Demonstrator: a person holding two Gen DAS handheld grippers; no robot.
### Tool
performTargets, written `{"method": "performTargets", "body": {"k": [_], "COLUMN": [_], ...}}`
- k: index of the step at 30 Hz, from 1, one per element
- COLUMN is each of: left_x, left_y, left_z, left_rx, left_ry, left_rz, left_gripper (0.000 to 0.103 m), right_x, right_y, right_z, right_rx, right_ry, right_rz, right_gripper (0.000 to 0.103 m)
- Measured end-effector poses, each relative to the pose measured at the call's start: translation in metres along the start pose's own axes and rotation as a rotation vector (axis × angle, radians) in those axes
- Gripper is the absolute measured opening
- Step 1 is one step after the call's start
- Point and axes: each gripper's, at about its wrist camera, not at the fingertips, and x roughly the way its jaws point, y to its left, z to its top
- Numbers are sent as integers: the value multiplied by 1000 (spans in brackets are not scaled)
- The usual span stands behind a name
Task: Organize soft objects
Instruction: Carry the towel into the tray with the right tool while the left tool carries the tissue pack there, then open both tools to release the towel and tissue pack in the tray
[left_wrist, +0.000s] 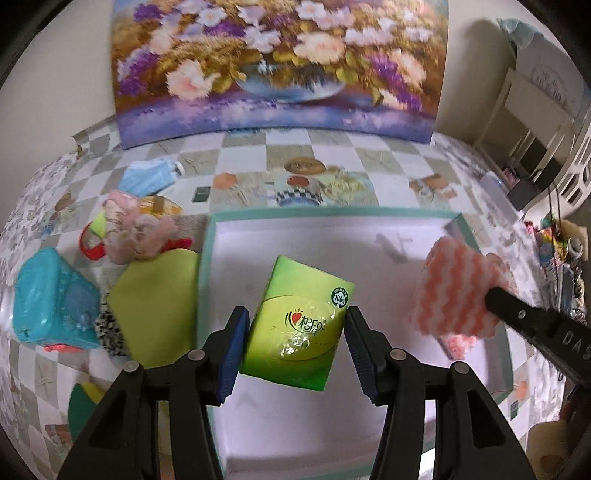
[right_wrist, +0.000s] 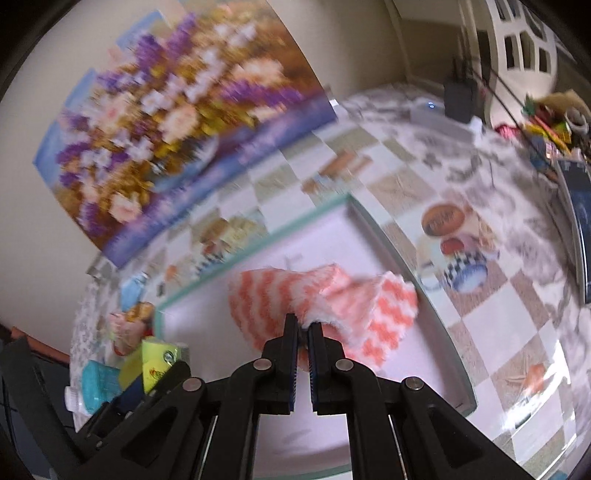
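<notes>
My left gripper (left_wrist: 293, 332) is shut on a green tissue pack (left_wrist: 299, 328) and holds it over the white tray with a teal rim (left_wrist: 332, 236). My right gripper (right_wrist: 303, 330) is shut on a pink-and-white striped fluffy cloth (right_wrist: 291, 302) above the tray's right part (right_wrist: 436, 314); the cloth also shows in the left wrist view (left_wrist: 458, 291). The green pack and the left gripper show at the lower left of the right wrist view (right_wrist: 155, 363).
Left of the tray lie a yellow-green cloth (left_wrist: 159, 302), a teal wipes pack (left_wrist: 51, 299), a pink fluffy toy (left_wrist: 136, 232), a red ring (left_wrist: 92, 243) and a blue face mask (left_wrist: 151, 175). A flower painting (left_wrist: 280, 66) leans on the wall behind. Clutter sits at the far right (left_wrist: 561, 251).
</notes>
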Motion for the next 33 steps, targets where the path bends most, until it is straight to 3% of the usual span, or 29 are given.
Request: {"method": "performTargets", "body": {"k": [5,12,14,16,17,19,21,23,25,27,31,33], "left_x": [16,29,28,22,18,8,1,-8,-14,-20,-28,-31], "left_y": [-5,6,8,10,10,11,12,15,17,19,27,32], "left_z": [3,8,9,12,13,17,20,23,25,26,24,22], "left_rx": [15,-21,-38,-50,-52,-57,-62,-70,-75,-80,-106,-119], "left_ry": [21,56,57,40,29,3,-6,-17,-17,-18,-28,-34], "left_rz": [22,24,22,21,21,17,22,36,49,65,67,75], "left_gripper": [55,56,60,80,82,84,84,85,85,86,98,98], "right_x": [21,29,27,23,21,15,10,3,-2,-6,-12,-13], "right_y": [-7,-7,-4,-1,1,5,10,14,19,22,27,29], "right_z": [-5,-8,-7,-5,-4,-2,0,1,2,2,1,0], "right_rx": [-14,-32,-39,-51,-58,-79,-98,-114,-133,-151,-190,-207], "right_ry": [56,92,89,91,90,83,75,62,56,53,57,61], "right_rz": [-68,-99,-111,-128,-130,-136,-146,-146,-153,-165,-210,-238], "right_gripper": [6,9,9,9,9,18,42,50,52,65,75,87]}}
